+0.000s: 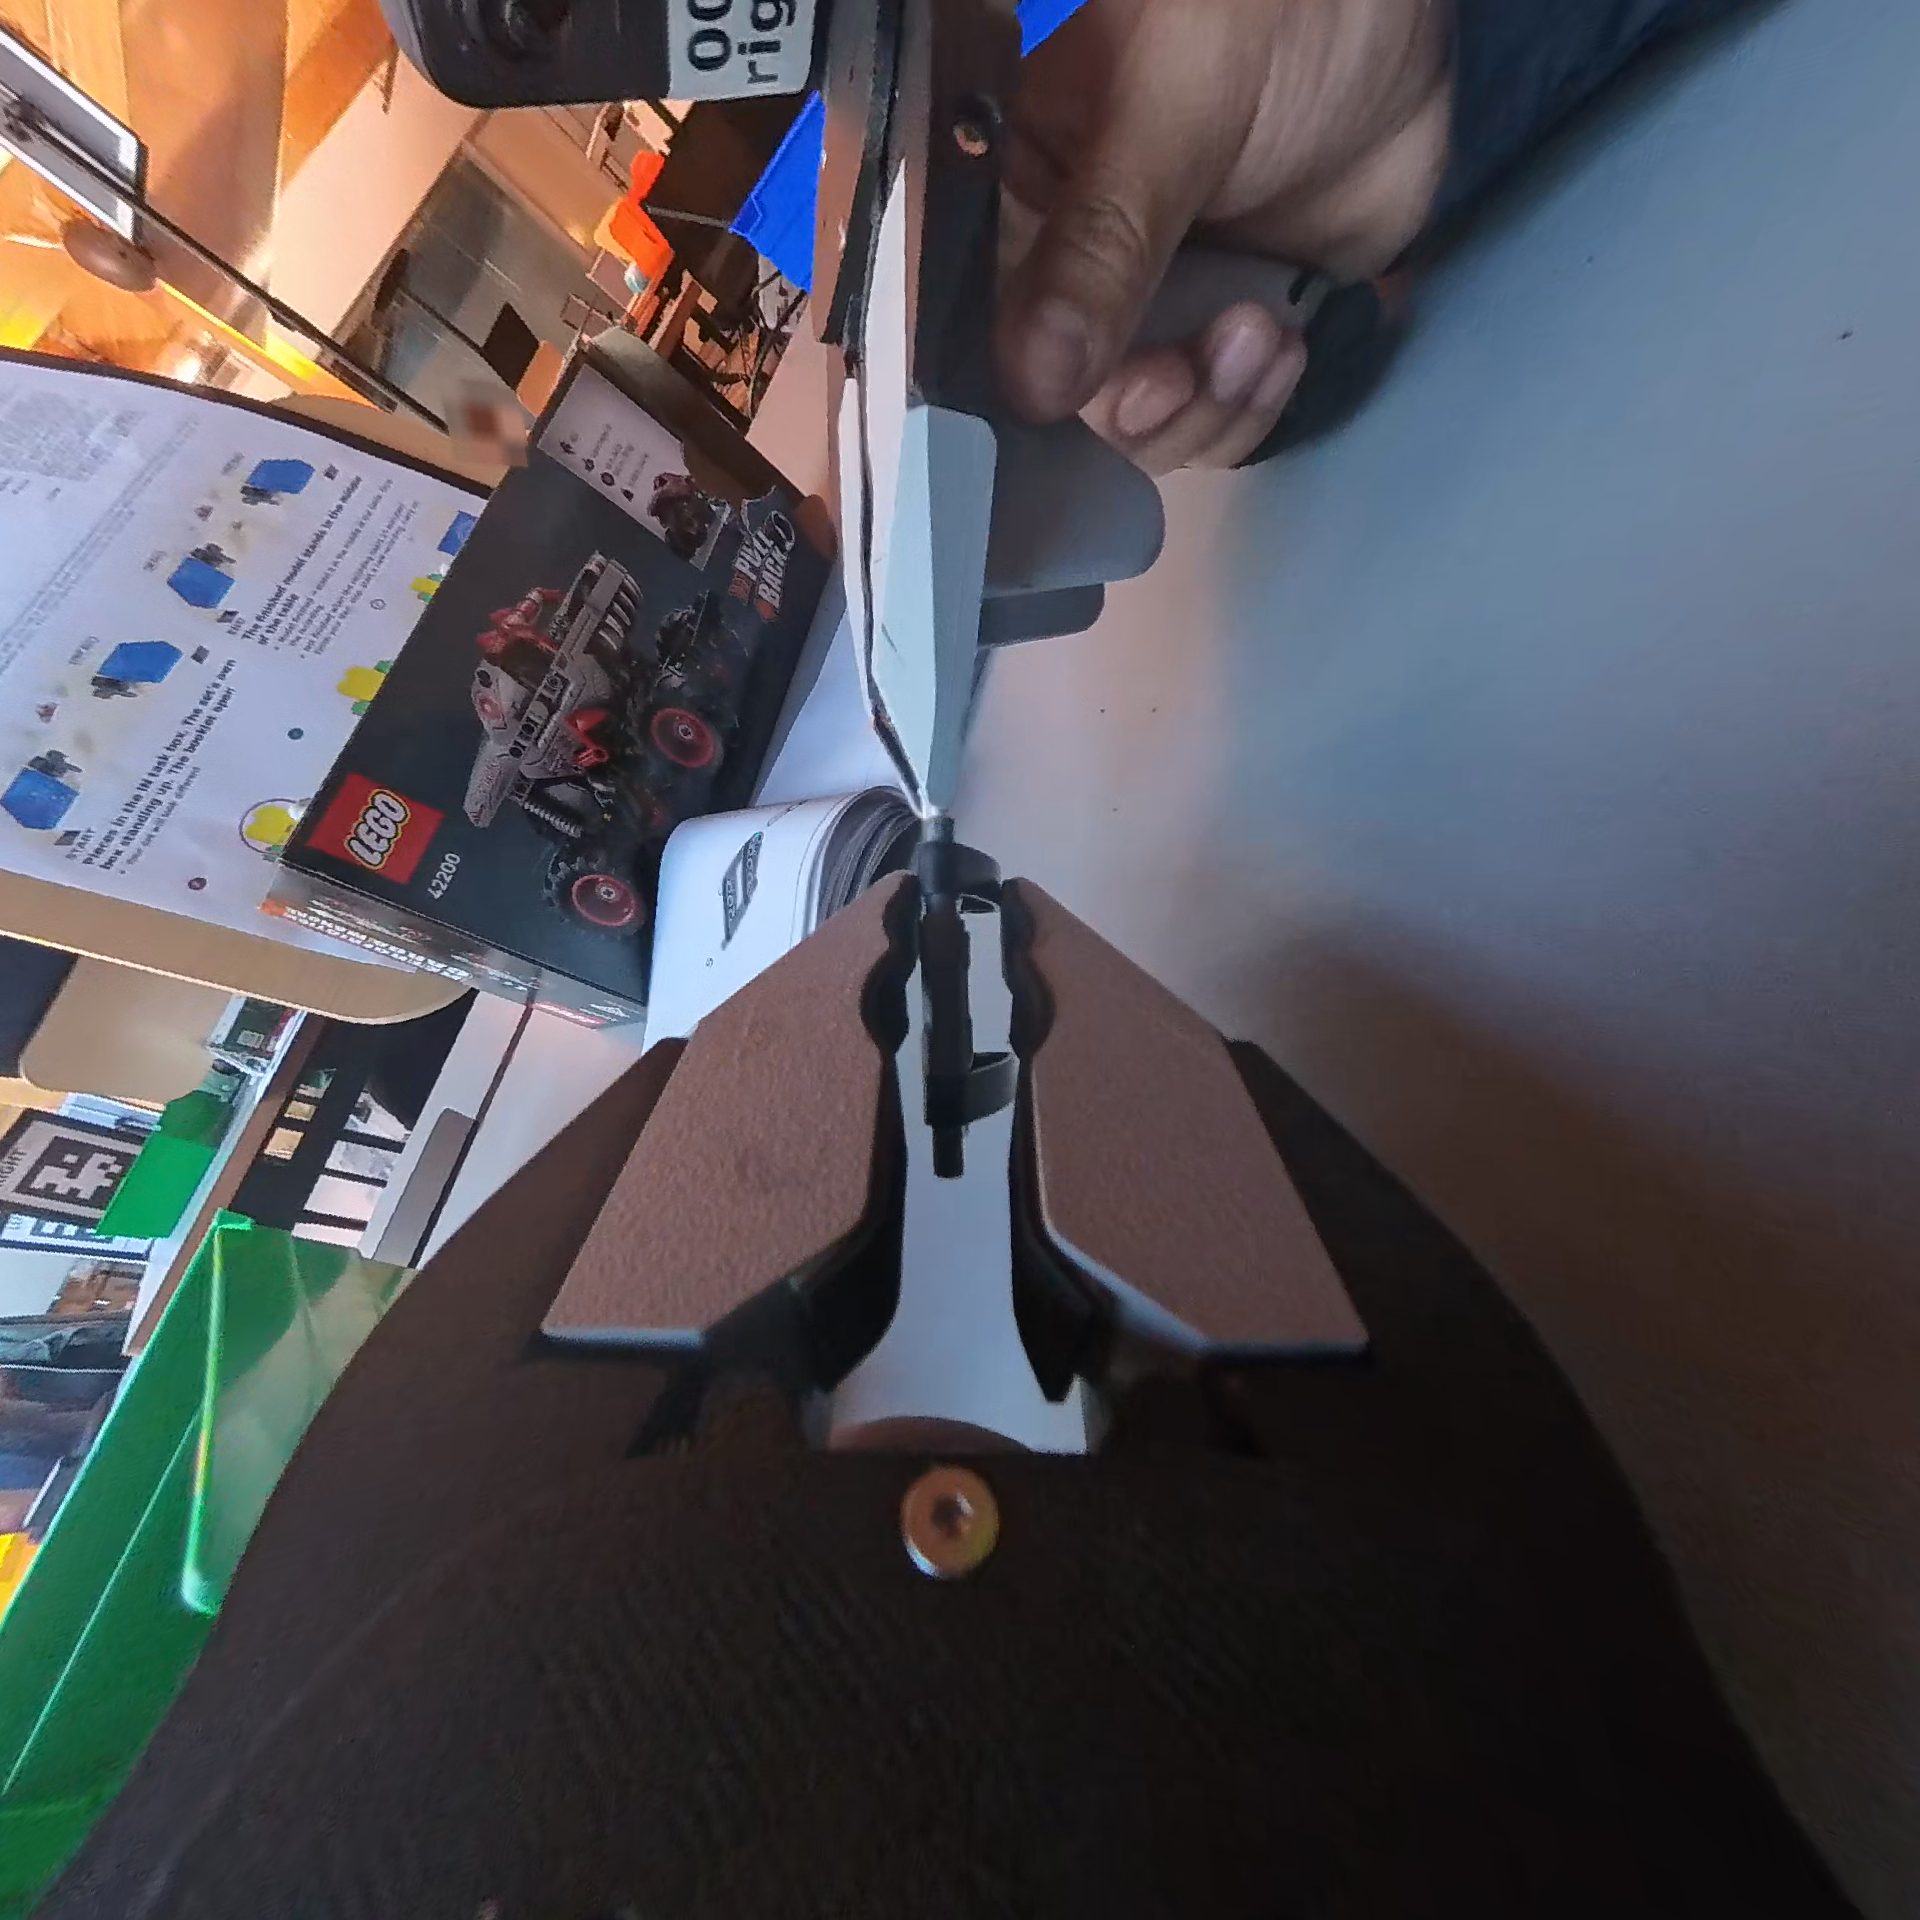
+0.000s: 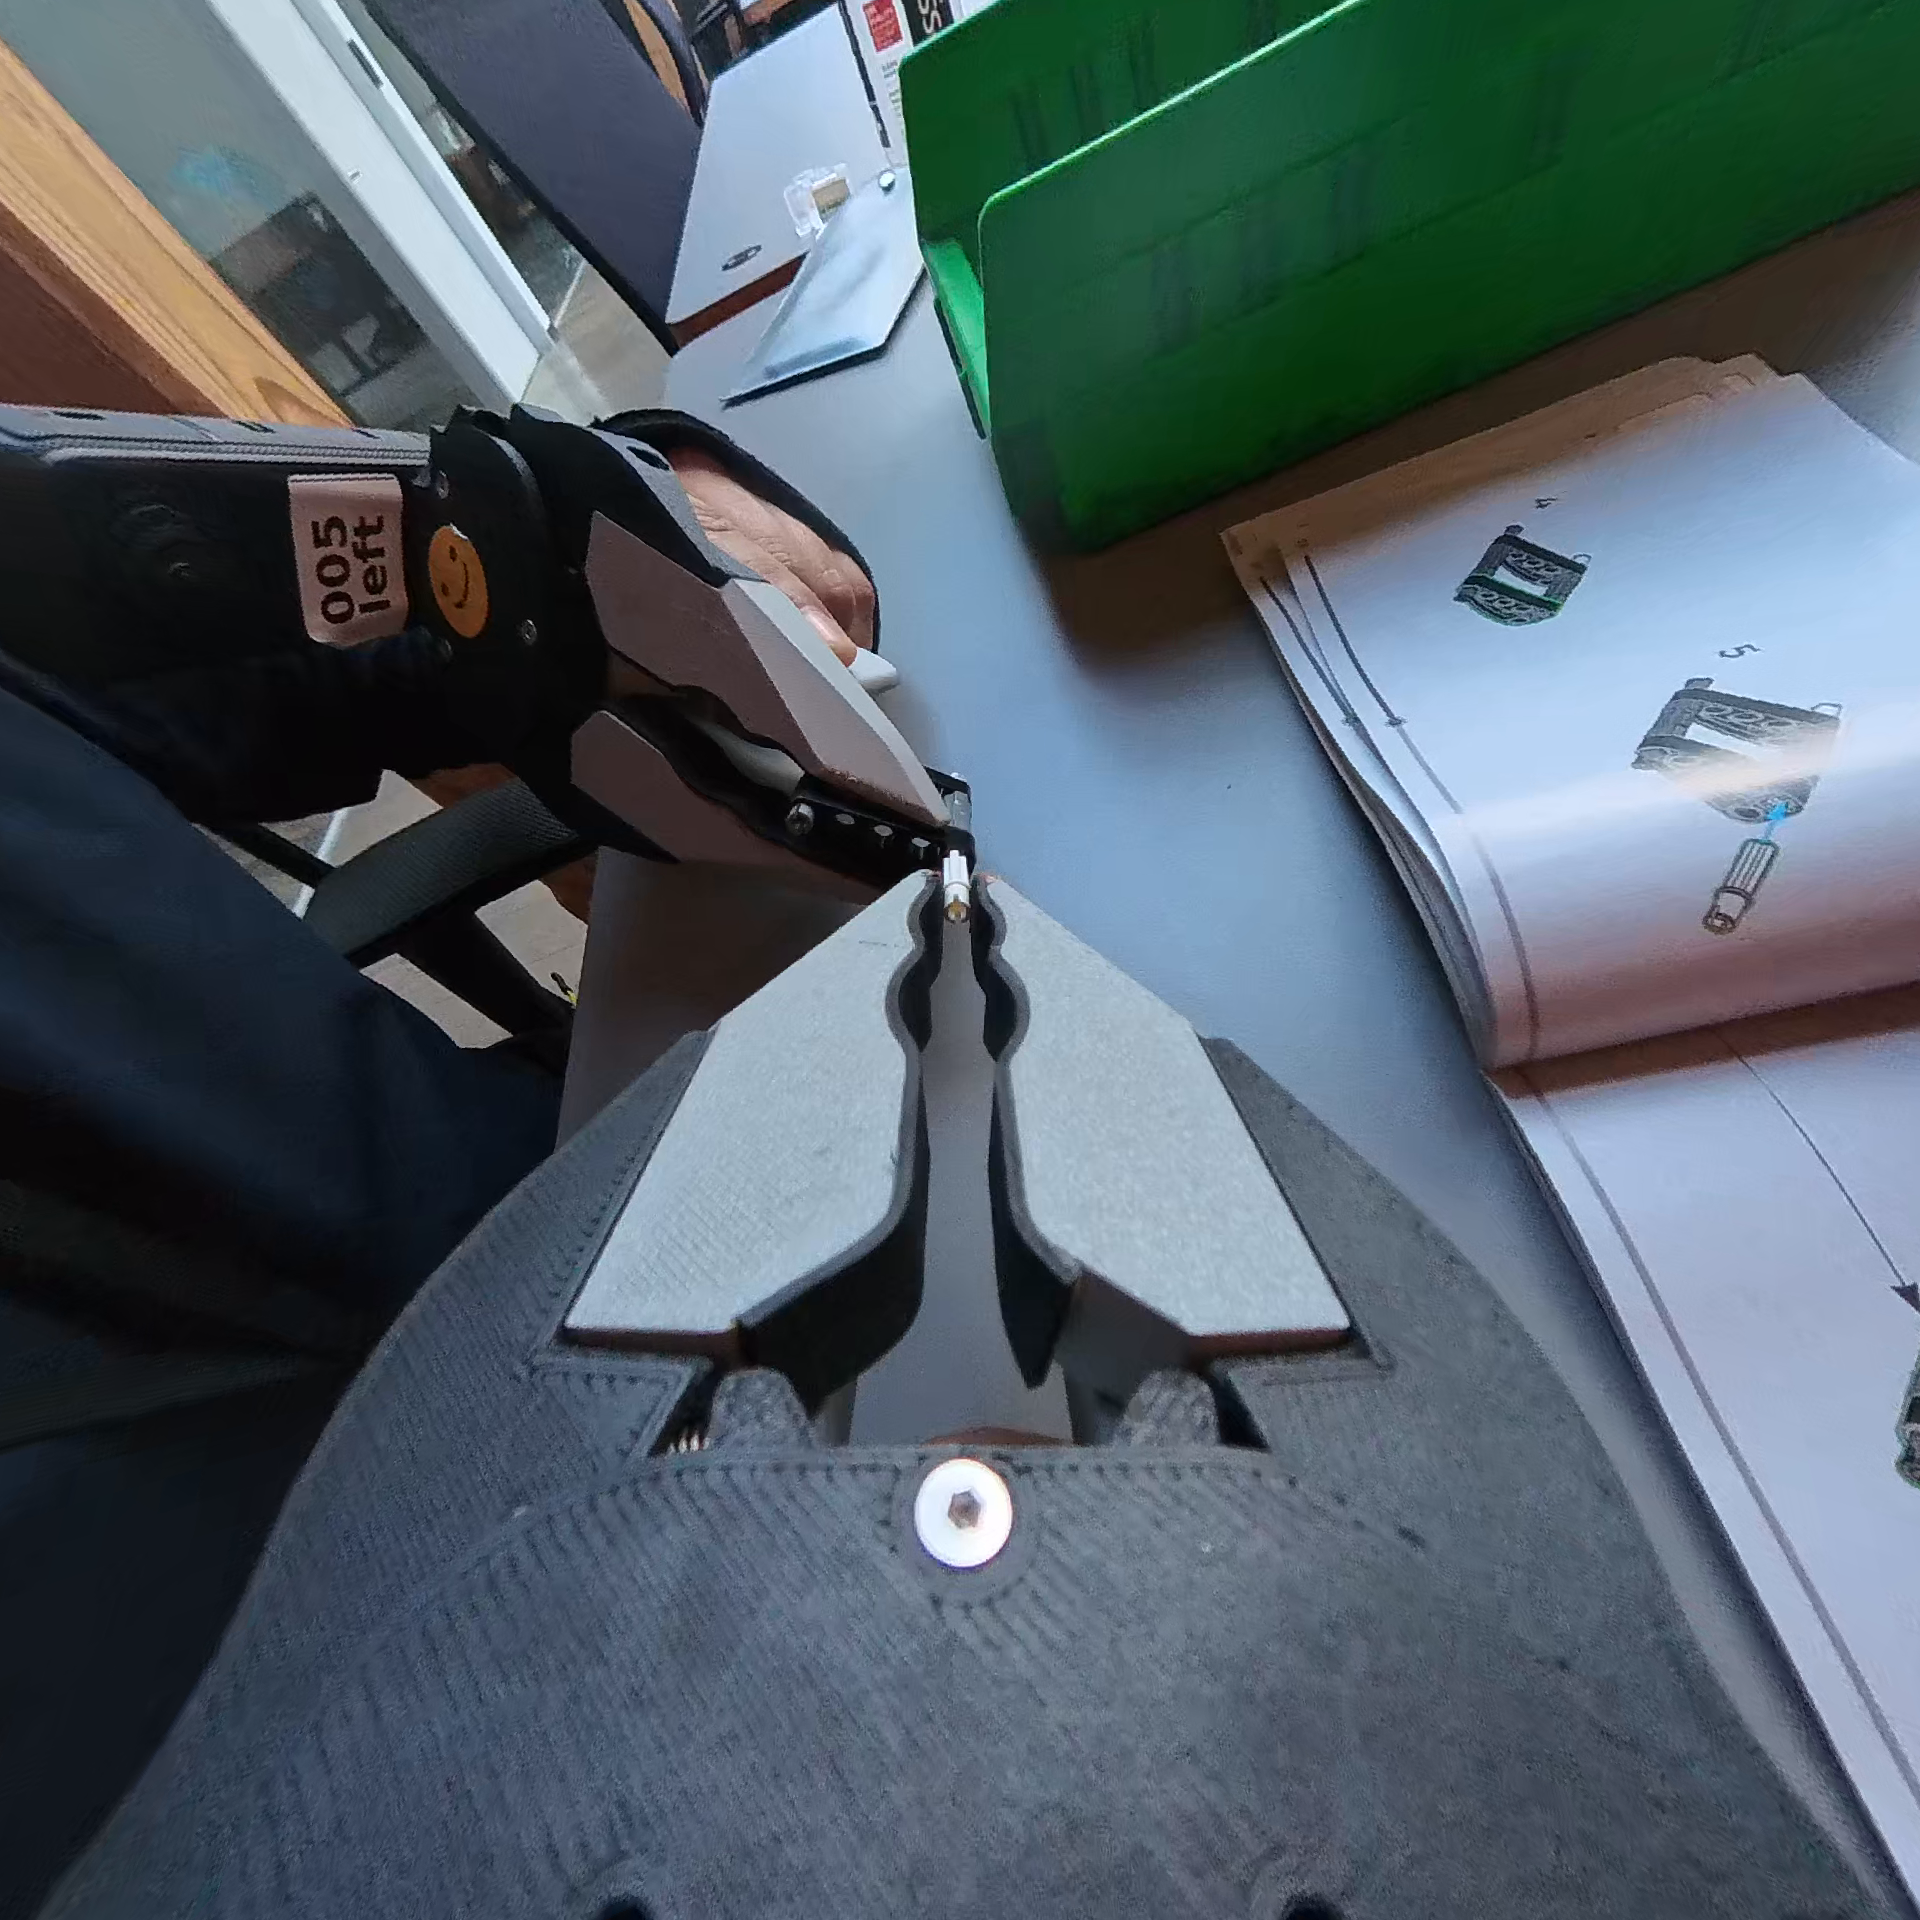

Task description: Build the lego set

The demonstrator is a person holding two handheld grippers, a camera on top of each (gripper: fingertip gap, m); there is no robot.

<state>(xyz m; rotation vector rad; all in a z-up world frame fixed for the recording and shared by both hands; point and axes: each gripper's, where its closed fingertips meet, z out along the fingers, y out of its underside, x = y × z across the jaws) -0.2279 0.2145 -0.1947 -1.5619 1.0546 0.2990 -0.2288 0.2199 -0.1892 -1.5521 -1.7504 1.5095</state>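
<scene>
My left gripper (image 1: 951,894) is shut on a black lego beam assembly (image 1: 948,997), held on edge above the grey table (image 1: 1455,727). It also shows in the right wrist view (image 2: 940,831), with the holed black beam (image 2: 873,831) sticking out of its tips. My right gripper (image 2: 956,902) is shut on a small white pin (image 2: 955,878), whose tip meets the end of the black beam. In the left wrist view the right gripper (image 1: 930,800) comes down from above and touches the top of the black piece.
An open instruction booklet (image 2: 1662,779) lies to the right. Green bins (image 2: 1351,260) stand behind it. The lego box (image 1: 561,748) and a printed sheet (image 1: 156,623) stand at the left. A person's hand (image 1: 1195,260) holds the right gripper. Only a small space, under 4 cm, lies between the two pairs of fingers.
</scene>
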